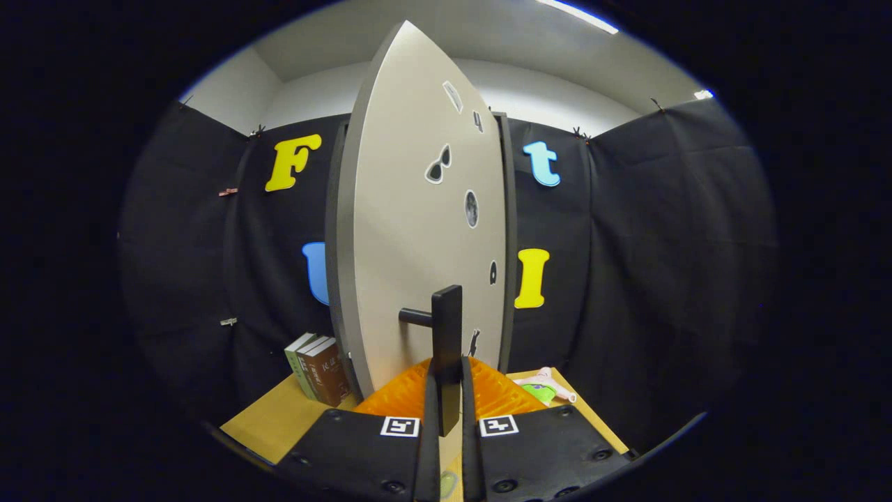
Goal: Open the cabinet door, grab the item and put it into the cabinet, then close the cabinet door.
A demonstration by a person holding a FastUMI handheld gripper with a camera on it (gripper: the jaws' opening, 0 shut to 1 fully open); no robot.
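Grey laminate takes up most of what I see: the cabinet door [411, 230] stands partly swung, its edge turned toward me and dotted with small stickers I can't make out. Its dark bar handle [447, 341] stands upright just ahead of my gripper [447, 404], and the handle's lower end drops between the two fingers [428, 397]. They sit close on either side of it and look pressed against it, though the contact itself is hard to confirm from this angle. The door hides the cabinet's inside completely. Beside the door, on the wooden table [268, 422], a few books [319, 368] stand upright. Off to the other side, beyond the fingers, lies the item [547, 385], a small pink and green toy, partly cut off by the finger in front of it.
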